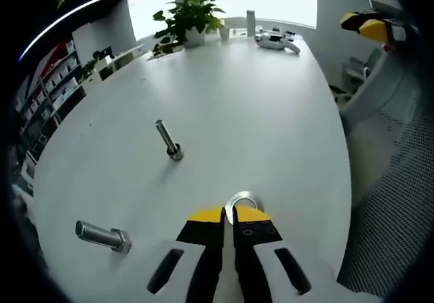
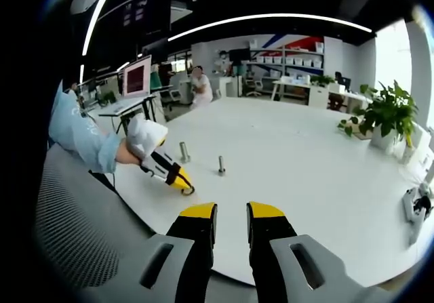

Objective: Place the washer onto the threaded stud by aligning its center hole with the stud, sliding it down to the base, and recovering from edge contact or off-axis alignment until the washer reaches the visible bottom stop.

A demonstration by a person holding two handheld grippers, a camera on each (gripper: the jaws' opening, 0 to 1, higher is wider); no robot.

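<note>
Looking along the left gripper view first, then the right gripper view.

Left gripper (image 1: 228,216): jaws nearly closed, yellow tips pinching the near rim of the washer (image 1: 242,200); only a thin slit between them.
Washer: silver ring, just past the jaw tips and low over the white table (image 1: 271,113); centre hole visible, flat face turned roughly upward. Whether it touches the table, I cannot tell.
Threaded stud (image 1: 168,139): standing on its head on the table, far-left of the washer and well apart from it; long axis close to upright, leaning toward the far left in this view, thread end up.
Second bolt (image 1: 103,236): lying on its side at the near left, long axis along the table, hex head toward the right.
Far edge of table: potted plant (image 1: 188,17), a small white cup (image 1: 224,33) just beside it, a white device (image 1: 277,41) to the right.
Upper right: the other gripper's yellow-and-black tip (image 1: 371,26), off the table.

Right gripper (image 2: 232,216): jaws parted with a clear gap, nothing between them; held off the near edge of the table (image 2: 305,160).
Left gripper (image 2: 182,181): enters from the left, held by a white-gloved hand (image 2: 144,137) with a light blue sleeve (image 2: 78,133); its yellow tip is low at the table with the washer (image 2: 188,191) at its end.
Stud (image 2: 221,165): upright on the table, just right of and beyond that tip, not touching it.
Another bolt (image 2: 183,152): upright, farther left.
Background: person (image 2: 201,86) seated at a far desk; plant (image 2: 385,116) at the right.
</note>
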